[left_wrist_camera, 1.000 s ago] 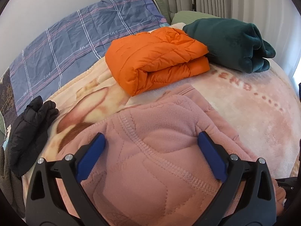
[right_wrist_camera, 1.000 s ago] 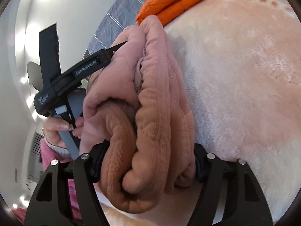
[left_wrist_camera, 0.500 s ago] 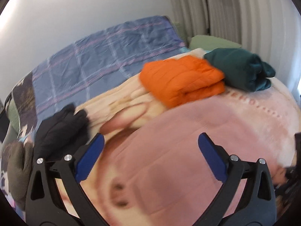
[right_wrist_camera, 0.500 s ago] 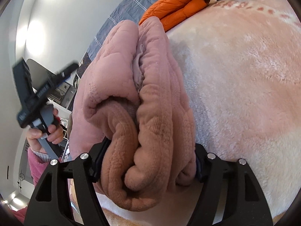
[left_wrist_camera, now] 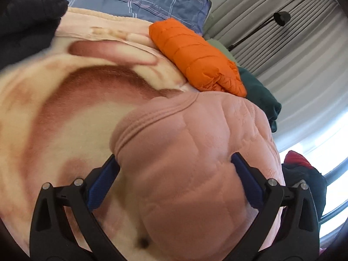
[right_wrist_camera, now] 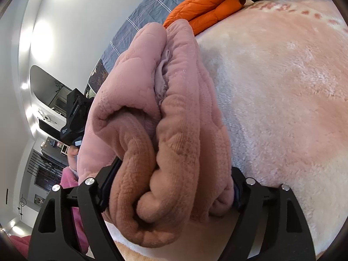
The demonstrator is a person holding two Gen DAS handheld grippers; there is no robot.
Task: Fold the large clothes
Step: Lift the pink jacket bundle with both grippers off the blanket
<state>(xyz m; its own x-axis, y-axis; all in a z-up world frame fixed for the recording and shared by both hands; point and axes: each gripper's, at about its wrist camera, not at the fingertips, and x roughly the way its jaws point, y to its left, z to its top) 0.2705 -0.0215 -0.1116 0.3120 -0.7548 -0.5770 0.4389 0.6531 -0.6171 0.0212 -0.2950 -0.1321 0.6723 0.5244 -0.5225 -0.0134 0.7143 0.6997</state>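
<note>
- Pink fleece (right_wrist_camera: pixel 174 130), folded into a thick bundle, fills the lower middle of the right wrist view and sits between the fingers of the right gripper (right_wrist_camera: pixel 169 187); its jaws are opening, with the wad between them and both pads at its sides.
- In the left wrist view the same fleece bulges up the lower right of the frame, its ribbed hem running through the middle. It lies between the wide-spread blue pads of the left gripper (left_wrist_camera: pixel 174 182); the jaws are parted, and the right pad looks to touch the cloth without any sign of squeezing.
- Under the bundle spreads the cream blanket (right_wrist_camera: pixel 282 87), filling the right of the right wrist view.
- Further up sit a folded orange jacket (left_wrist_camera: pixel 195 58) and, beside it, a dark green garment (left_wrist_camera: pixel 261 95), both apparently finished.
- At the upper left of the left wrist view lies a black garment (left_wrist_camera: pixel 28 17), by the look of it not folded.
- My judgement: the fold is made and the bundle is being let go on the blanket. The next move calls for drawing both grippers back cleanly so no layer drags open, then probably setting the bundle by the orange jacket.
</note>
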